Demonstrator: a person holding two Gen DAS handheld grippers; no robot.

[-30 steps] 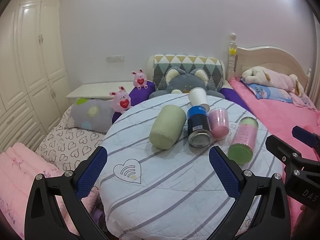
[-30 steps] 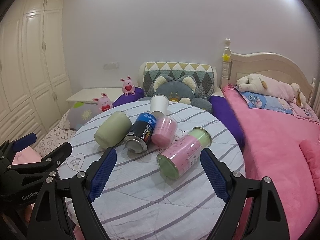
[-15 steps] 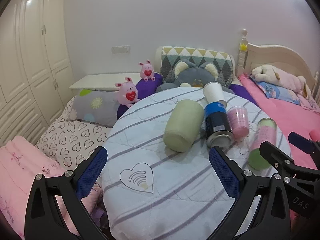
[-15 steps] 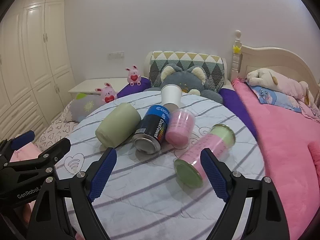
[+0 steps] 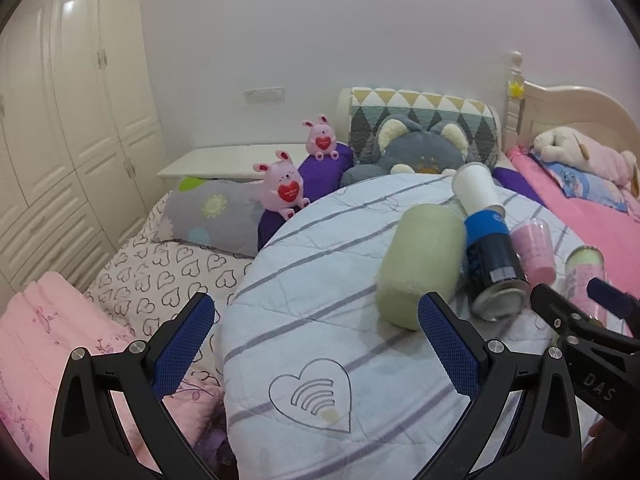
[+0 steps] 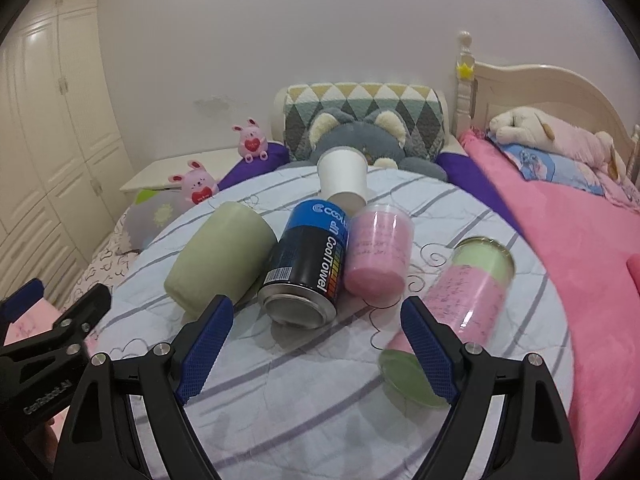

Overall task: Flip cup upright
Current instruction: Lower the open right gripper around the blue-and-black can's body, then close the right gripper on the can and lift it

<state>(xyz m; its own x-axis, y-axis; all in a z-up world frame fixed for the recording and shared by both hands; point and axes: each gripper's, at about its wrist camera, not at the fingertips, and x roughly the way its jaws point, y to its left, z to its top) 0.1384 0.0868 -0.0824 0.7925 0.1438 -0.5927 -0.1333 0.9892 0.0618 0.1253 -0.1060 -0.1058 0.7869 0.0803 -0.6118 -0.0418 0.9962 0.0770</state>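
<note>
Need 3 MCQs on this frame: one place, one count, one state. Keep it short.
1. What lies directly between the green cup and the pink cup?
A. the blue-and-black can
B. the white paper cup
C. a plush rabbit

2. How many containers lie on the round table?
A. three
B. five
C. seven

3. How is the right gripper?
A. shut on the can
B. shut on nothing
C. open, empty

Key: 1 A, the can touches both. 2 B, green cup, can, pink cup, paper cup, and the pink-and-green tube. 3 C, jaws are spread wide with only tablecloth between.
</note>
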